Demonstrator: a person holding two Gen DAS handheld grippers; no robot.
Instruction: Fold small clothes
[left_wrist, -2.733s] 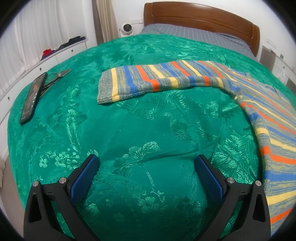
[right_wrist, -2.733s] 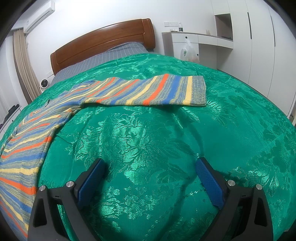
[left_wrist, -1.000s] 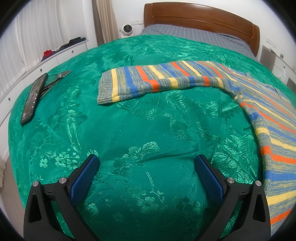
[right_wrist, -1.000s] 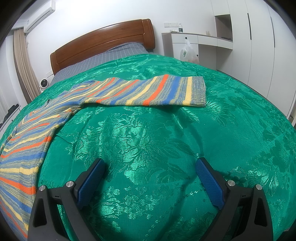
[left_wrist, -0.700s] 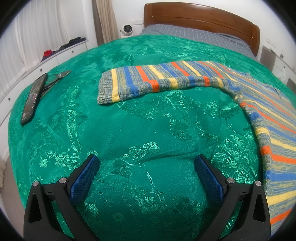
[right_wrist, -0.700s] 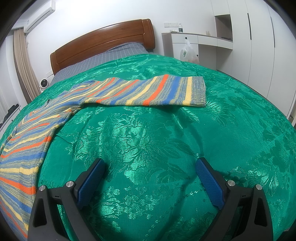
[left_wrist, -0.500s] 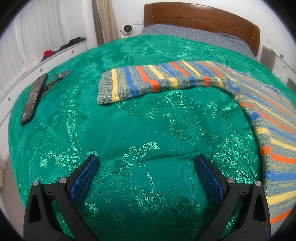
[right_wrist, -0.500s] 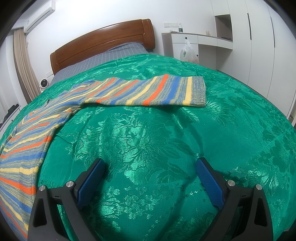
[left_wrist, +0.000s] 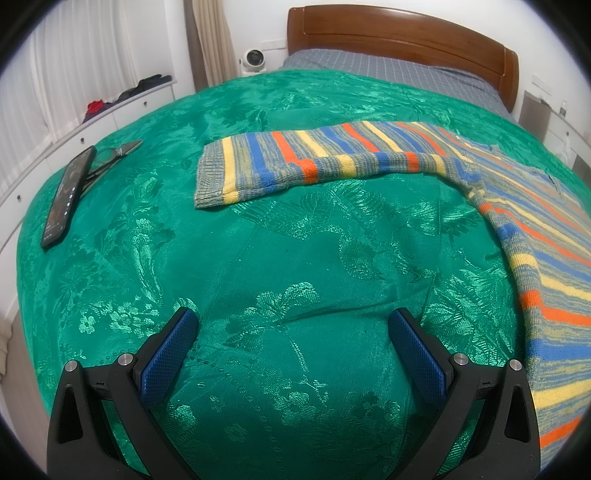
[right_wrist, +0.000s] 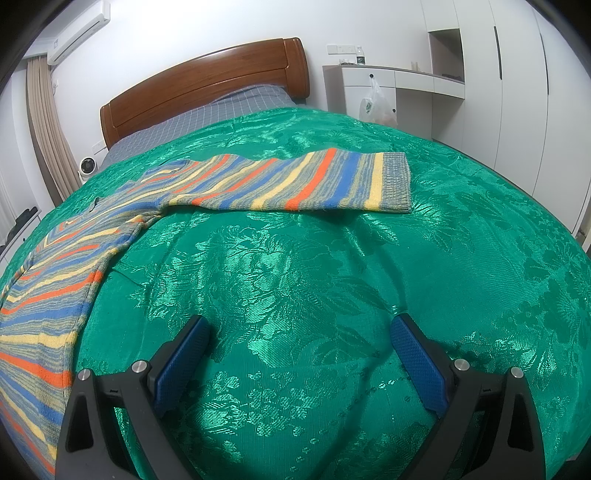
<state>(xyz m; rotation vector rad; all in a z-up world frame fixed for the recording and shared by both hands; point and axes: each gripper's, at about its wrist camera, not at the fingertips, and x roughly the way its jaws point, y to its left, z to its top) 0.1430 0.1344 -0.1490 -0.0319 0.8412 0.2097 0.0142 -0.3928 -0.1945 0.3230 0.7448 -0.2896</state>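
Both grippers, left (left_wrist: 293, 328) and right (right_wrist: 299, 336), hover spread and empty over the green bedspread (left_wrist: 295, 240). The striped sweater (left_wrist: 517, 221) lies flat, 1 sleeve (right_wrist: 295, 184) at 12 o'clock of each.

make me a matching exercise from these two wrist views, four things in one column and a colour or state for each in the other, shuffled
Things:
1. striped sweater
2. phone
3. bedspread
4. left gripper

Colour or state:
A. open, holding nothing
B. shiny green with a woven flower pattern
C. lying flat with its sleeves spread out to the sides
D. dark, lying near the bed's edge beside a pair of scissors

Pairs: 1-C, 2-D, 3-B, 4-A
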